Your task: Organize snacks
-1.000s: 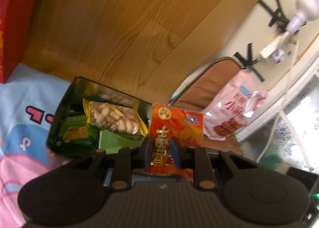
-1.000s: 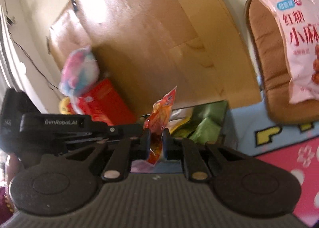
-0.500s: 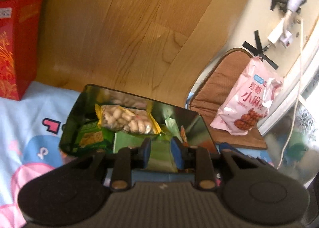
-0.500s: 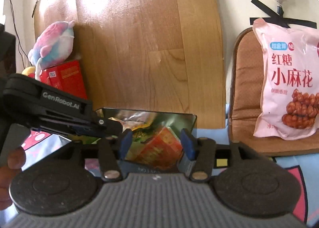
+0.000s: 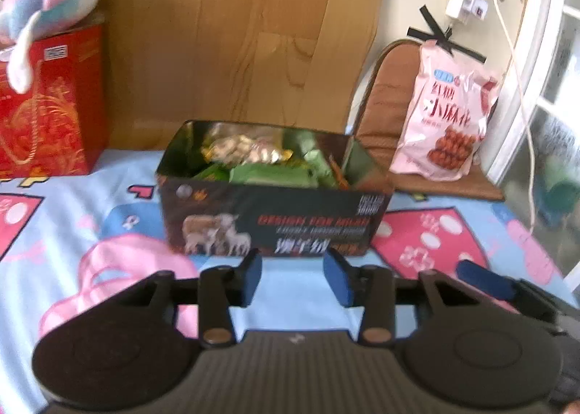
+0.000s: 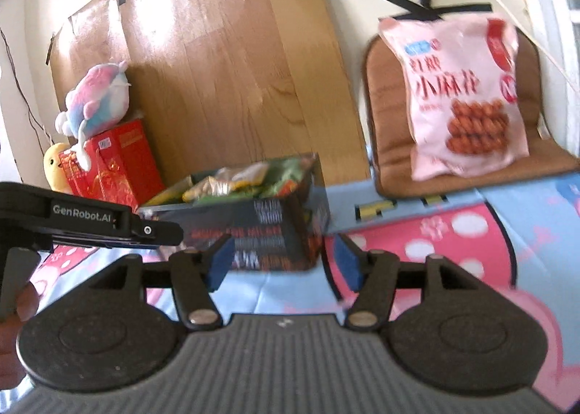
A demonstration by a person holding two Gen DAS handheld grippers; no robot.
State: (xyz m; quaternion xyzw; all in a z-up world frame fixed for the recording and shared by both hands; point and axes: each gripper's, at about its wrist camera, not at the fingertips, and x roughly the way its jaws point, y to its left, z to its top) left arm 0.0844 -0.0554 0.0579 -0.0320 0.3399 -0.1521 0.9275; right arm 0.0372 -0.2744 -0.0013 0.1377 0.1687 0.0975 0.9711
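Snack box [image 5: 275, 222] just beyond left tongs [image 5: 296, 280] and right tongs [image 6: 283, 261], both apart, empty

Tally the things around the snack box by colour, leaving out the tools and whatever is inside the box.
Pink: 2, the big snack bag and the plush toy.
Red: 1, the gift box.
Brown: 1, the seat cushion.
Yellow: 1, a small plush beside the gift box.
Dark: 1, the snack box itself.
Total: 6.
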